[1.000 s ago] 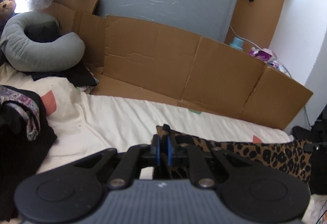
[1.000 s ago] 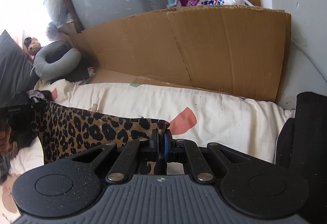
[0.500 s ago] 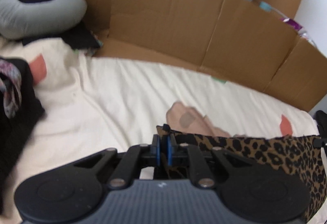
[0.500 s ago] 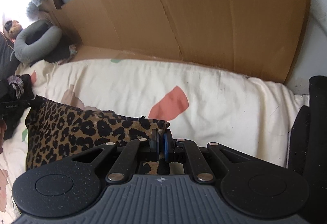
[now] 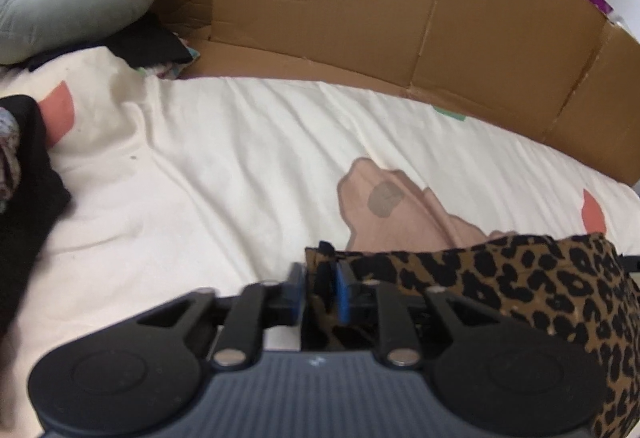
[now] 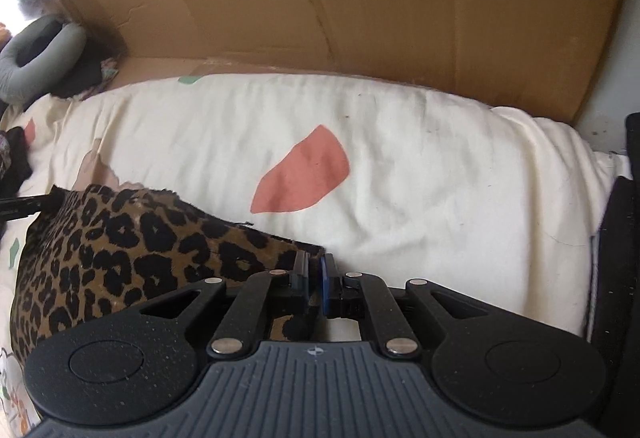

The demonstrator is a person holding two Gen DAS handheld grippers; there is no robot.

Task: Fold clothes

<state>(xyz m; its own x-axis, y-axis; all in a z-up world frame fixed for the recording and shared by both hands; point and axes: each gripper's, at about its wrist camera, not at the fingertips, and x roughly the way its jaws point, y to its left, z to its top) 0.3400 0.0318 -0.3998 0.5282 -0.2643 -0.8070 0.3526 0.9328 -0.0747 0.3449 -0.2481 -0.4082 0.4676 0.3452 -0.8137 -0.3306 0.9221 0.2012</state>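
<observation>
On the bed [image 5: 224, 174], the left gripper [image 5: 320, 288] is opening, its fingers parting around one corner of the leopard-print garment [image 5: 520, 278]. The right gripper [image 6: 315, 278] stays pinched on the other corner. Judged best: lay the edge flat and square before letting the right corner go.

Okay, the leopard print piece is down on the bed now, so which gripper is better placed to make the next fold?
Probably right: the right gripper is pinching the leopard print garment, while the left gripper is opening around its corner.
</observation>
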